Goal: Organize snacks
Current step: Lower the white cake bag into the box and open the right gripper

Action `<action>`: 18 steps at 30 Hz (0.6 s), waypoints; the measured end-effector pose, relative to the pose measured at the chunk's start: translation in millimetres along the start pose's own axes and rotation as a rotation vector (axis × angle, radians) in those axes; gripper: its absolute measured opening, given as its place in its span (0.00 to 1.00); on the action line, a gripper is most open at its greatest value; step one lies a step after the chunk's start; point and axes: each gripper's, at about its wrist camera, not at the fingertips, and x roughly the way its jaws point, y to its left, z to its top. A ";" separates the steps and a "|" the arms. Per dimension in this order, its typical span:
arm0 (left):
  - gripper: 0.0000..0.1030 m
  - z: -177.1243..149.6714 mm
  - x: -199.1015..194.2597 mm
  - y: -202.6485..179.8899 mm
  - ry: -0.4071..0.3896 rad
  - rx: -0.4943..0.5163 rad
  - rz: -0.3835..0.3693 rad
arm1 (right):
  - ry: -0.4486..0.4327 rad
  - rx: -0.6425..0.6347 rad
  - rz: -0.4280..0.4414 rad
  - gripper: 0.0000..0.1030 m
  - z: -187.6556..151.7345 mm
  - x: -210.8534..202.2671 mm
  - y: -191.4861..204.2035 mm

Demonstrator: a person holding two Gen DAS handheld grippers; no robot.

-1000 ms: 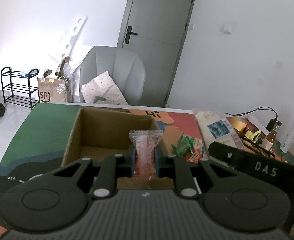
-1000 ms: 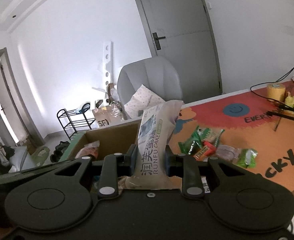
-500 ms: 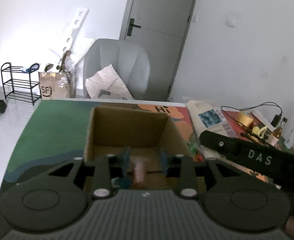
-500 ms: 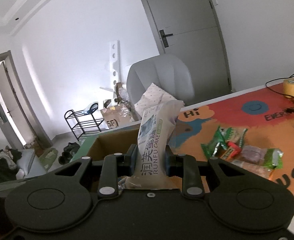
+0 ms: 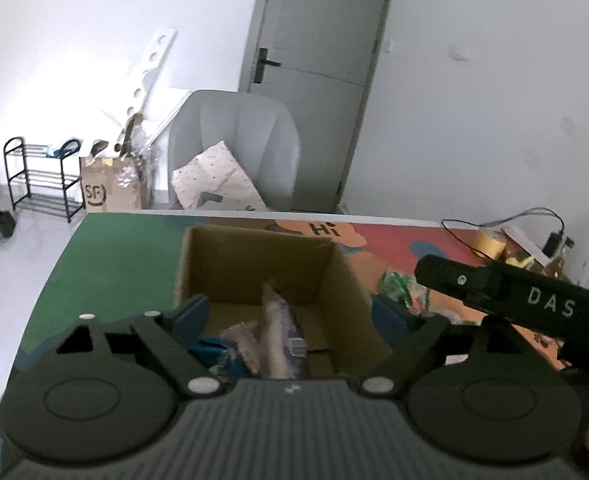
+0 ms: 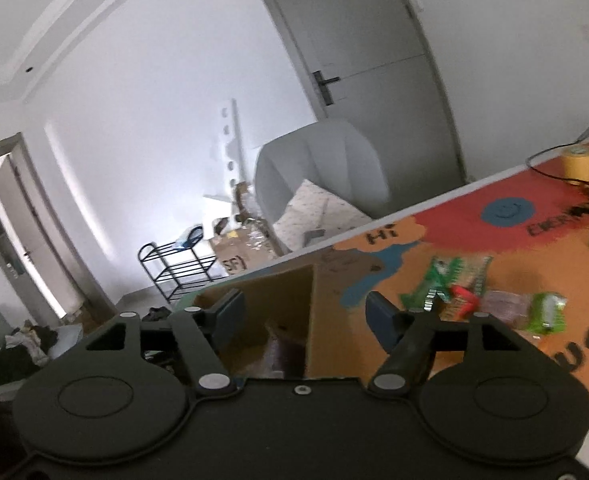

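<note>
From my left wrist camera, my left gripper (image 5: 290,312) sits low in the frame with its blue-padded fingers (image 5: 192,314) spread wide and nothing between them, hanging right over the open brown cardboard box (image 5: 254,256) at the centre of the picture. Inside the box I can make out a pale, upright snack packet (image 5: 276,328) leaning near the middle and a blue-tinted wrapper (image 5: 210,350) at the lower left of the box floor; the rest of the contents is too blurred for me to name. At the right edge of that frame a black bar lettered "DAS" (image 5: 534,304) crosses in front of the worktop, which wears a colourful printed mat (image 5: 114,256), green on the left, orange and red on the right. From my right wrist camera, my right gripper (image 6: 306,312) is likewise released, fingers wide apart and empty, poised above the right wall of the same box (image 6: 290,292), whose interior shows a dim purplish packet (image 6: 280,346) at lower centre. To the right of the box, in the right-hand middle of that frame, a loose cluster of green, red and clear snack packets (image 6: 474,296) lies on the orange part of the mat, well apart from the box. A roll of yellow-brown tape (image 6: 580,158) stands at the upper right, beside a black cable (image 6: 554,152). Behind the worktop I see a grey armchair (image 5: 238,144) with a patterned cushion, a grey door (image 5: 314,56), and a black wire shoe rack (image 5: 38,176) at the left.
</note>
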 end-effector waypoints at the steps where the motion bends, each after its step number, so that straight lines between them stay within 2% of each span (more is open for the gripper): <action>1: 0.87 -0.6 0.5 -3.2 -0.001 0.006 -0.004 | -0.003 0.002 -0.011 0.71 -0.5 -4.0 -3.4; 4: 0.90 -6.1 1.0 -12.8 0.003 0.013 -0.010 | -0.008 0.018 -0.038 0.75 -3.0 -15.3 -15.6; 18: 0.91 -23.0 0.4 -49.0 0.035 0.026 -0.085 | -0.024 0.048 -0.166 0.80 -10.7 -62.7 -65.3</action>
